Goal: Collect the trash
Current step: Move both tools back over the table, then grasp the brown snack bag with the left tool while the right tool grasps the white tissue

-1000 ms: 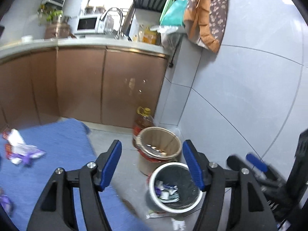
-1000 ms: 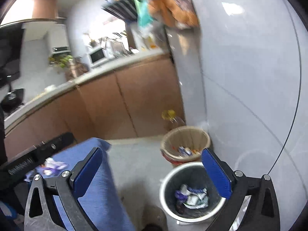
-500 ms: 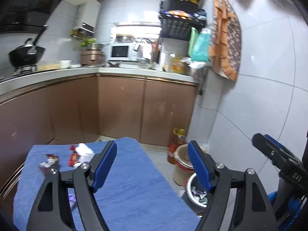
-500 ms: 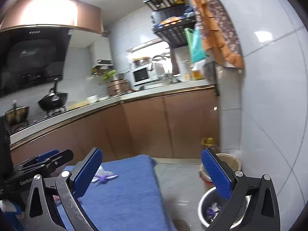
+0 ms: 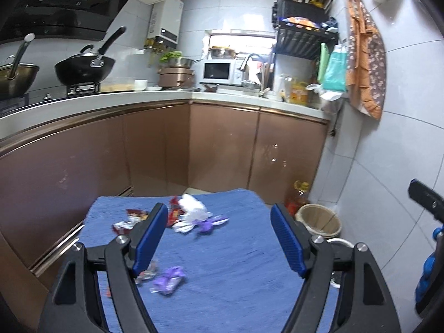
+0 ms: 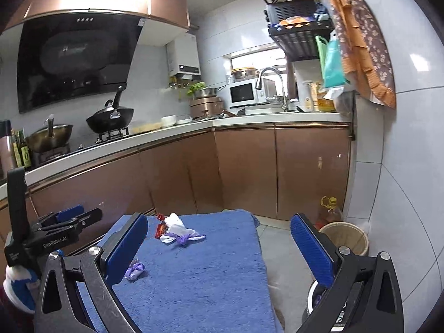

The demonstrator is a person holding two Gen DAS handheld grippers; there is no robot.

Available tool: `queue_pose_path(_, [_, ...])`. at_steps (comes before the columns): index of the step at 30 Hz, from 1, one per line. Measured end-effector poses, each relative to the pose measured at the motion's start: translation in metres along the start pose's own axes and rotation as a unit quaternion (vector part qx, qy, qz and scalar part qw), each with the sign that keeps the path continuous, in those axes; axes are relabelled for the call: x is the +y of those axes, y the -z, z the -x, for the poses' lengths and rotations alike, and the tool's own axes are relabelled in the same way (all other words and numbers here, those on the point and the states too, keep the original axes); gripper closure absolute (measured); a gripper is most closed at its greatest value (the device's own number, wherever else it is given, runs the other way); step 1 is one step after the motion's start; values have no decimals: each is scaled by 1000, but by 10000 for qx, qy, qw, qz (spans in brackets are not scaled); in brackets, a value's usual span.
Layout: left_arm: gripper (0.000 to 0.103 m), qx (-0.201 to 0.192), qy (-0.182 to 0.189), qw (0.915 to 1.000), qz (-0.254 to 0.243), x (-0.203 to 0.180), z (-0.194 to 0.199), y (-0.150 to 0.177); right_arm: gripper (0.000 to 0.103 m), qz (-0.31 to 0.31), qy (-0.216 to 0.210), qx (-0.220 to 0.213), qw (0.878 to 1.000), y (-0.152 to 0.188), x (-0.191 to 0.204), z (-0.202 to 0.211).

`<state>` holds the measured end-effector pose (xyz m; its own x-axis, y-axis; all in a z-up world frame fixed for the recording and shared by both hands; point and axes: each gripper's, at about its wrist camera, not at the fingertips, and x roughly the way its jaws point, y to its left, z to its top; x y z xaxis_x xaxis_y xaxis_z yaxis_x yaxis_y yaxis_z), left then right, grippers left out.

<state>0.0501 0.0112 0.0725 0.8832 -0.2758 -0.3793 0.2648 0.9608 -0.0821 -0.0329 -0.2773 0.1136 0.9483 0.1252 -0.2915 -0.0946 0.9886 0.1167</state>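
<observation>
Both views swung from bins to blue towel-covered table [image 5: 236,263]. Left gripper [image 5: 219,238], right gripper [image 6: 219,249]: fingers apart, empty. Crinkled purple-white foil wrappers [image 5: 199,219] mid-cloth; likely light, slippery; pinch twisted ends.

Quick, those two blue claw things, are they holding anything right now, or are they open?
Left gripper: open, nothing between its pads, blue cloth with wrappers below.
Right gripper: open, holding nothing.
</observation>
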Motion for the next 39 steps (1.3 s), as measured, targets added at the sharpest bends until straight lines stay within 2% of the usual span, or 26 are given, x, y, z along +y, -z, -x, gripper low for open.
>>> queue_pose_path(7, [28,202,-516,9984,91,62,-20,7,0,131,-289,449,9985,14,12,-46])
queue_pose_path(10, [28,392,-647,9970,138,88,-36,13,0,136,-476,764,9958,27,19,-78])
queue_pose_path(13, [28,645,-714,9954,-18,103,-58,19,1,180,-629,1047,9923,38,27,-110])
queue_pose_path(19, [28,1210,-639,9895,-455,121,-108,29,2,370,-942,1493,9836,53,45,-176])
queue_pose_path(24, [28,1670,-419,9823,-735,135,-156,35,5,594,-1172,1767,9755,58,61,-238])
queue_pose_path(32, [29,2344,-119,9686,-820,159,-228,44,17,544,-1532,2176,9624,70,72,-333])
queue_pose_path(34, [33,2462,-38,9655,-847,163,-241,46,18,523,-1596,2233,9602,71,75,-351])
queue_pose_path(37, [35,2630,45,9609,-865,166,-258,50,18,537,-1690,2358,9555,76,80,-382])
queue_pose_path(39, [40,2721,72,9577,-930,167,-266,52,18,583,-1727,2412,9532,79,84,-396])
